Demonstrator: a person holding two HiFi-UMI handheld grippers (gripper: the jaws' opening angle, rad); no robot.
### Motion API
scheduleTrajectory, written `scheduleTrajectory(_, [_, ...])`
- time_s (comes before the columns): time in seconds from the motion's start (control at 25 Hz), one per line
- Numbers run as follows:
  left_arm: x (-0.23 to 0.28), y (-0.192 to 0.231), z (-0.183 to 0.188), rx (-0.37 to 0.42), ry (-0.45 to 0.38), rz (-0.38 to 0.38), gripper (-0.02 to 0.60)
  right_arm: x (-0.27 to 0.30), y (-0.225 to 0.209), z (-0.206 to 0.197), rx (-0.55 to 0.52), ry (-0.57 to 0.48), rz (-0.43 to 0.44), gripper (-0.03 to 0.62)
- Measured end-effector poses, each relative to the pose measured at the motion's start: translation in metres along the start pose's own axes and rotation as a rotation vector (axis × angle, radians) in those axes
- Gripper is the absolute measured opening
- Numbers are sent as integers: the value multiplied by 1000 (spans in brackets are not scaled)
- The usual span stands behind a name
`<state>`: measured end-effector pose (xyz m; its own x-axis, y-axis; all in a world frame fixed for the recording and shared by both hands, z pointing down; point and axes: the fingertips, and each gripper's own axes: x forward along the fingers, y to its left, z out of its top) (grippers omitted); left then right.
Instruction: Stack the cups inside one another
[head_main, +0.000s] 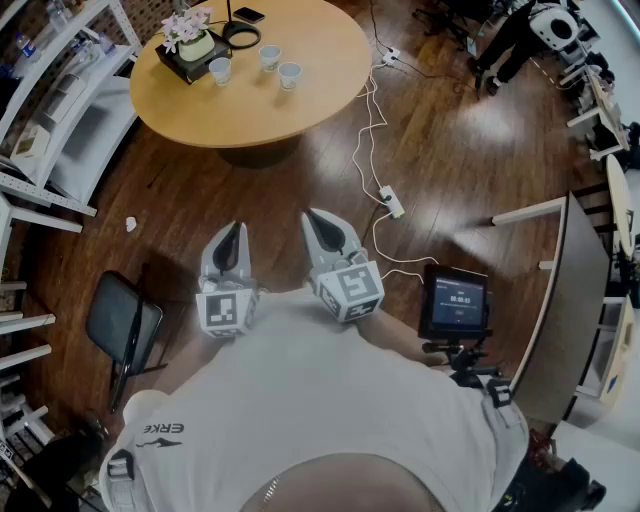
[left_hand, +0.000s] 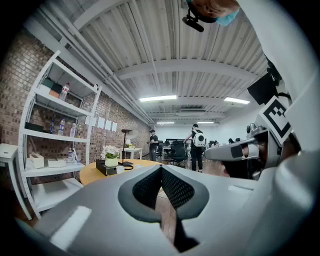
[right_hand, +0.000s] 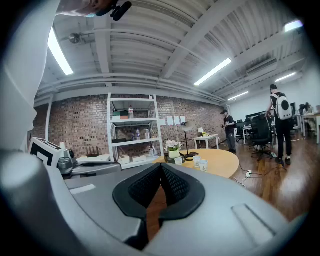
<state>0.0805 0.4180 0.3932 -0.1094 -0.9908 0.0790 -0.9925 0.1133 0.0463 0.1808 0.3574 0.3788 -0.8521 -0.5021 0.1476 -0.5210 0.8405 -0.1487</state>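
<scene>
Three small white paper cups stand apart on the round wooden table (head_main: 300, 110): one (head_main: 220, 69) beside the flower box, one (head_main: 269, 57) in the middle, one (head_main: 290, 75) to the right. The right gripper view shows them far ahead: (right_hand: 178, 160), (right_hand: 196, 159), (right_hand: 203, 165). Both grippers are held close to the person's body over the floor, well short of the table. My left gripper (head_main: 233, 230) (left_hand: 161, 167) is shut with nothing in it. My right gripper (head_main: 316, 216) (right_hand: 161, 166) is also shut and holds nothing.
A flower pot on a black box (head_main: 190, 45), a lamp base (head_main: 241, 35) and a phone (head_main: 248, 15) share the table. White shelving (head_main: 50, 110) stands at left, a black chair (head_main: 125, 325) lower left. A cable with power strip (head_main: 390, 200) crosses the floor; a tablet on a stand (head_main: 455, 300) is at right.
</scene>
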Motion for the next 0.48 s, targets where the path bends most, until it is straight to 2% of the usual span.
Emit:
scheduleTrajectory(0.28, [-1,7,1,0,-1,-9,2,5,7,1,-1,0,-4,14])
scheduleTrajectory(0.48, [-5,34,-1,-13,-2,-23,2,22,27,-2,-8,3,-20,14])
